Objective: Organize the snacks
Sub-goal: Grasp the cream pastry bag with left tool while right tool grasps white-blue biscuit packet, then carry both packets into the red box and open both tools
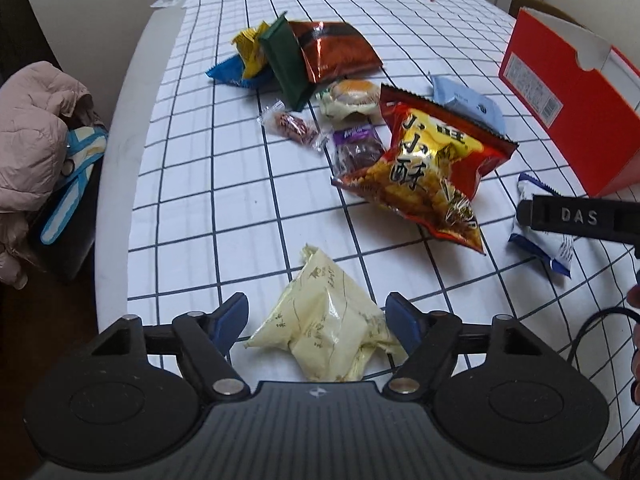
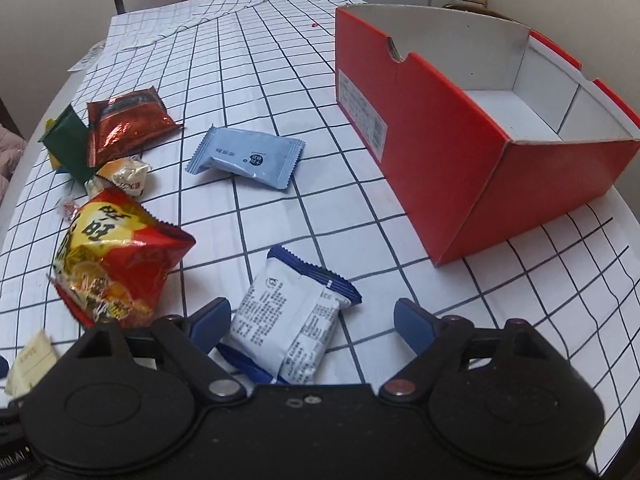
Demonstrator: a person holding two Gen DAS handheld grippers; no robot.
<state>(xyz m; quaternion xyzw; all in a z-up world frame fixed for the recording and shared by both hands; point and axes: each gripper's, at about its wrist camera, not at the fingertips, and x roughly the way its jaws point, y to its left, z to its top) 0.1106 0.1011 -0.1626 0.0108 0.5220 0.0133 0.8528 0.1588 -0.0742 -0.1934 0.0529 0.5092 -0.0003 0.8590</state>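
A pale yellow snack packet (image 1: 324,332) lies on the checked tablecloth between the blue-padded fingers of my left gripper (image 1: 316,316). The jaws stand open around it, and a gap shows at the left pad. My right gripper (image 2: 312,320) is open over a white packet with blue ends (image 2: 288,328), with room left at the right finger. That packet also shows in the left wrist view (image 1: 548,244). A red cardboard box (image 2: 440,140) with a white inside stands open and empty at the right.
A red-and-yellow chip bag (image 1: 432,168) lies mid-table, with a light blue packet (image 2: 248,158) behind it. Farther back are an orange foil bag (image 1: 336,50), a green packet (image 1: 286,64) and several small snacks. A padded jacket (image 1: 36,132) sits left of the table edge.
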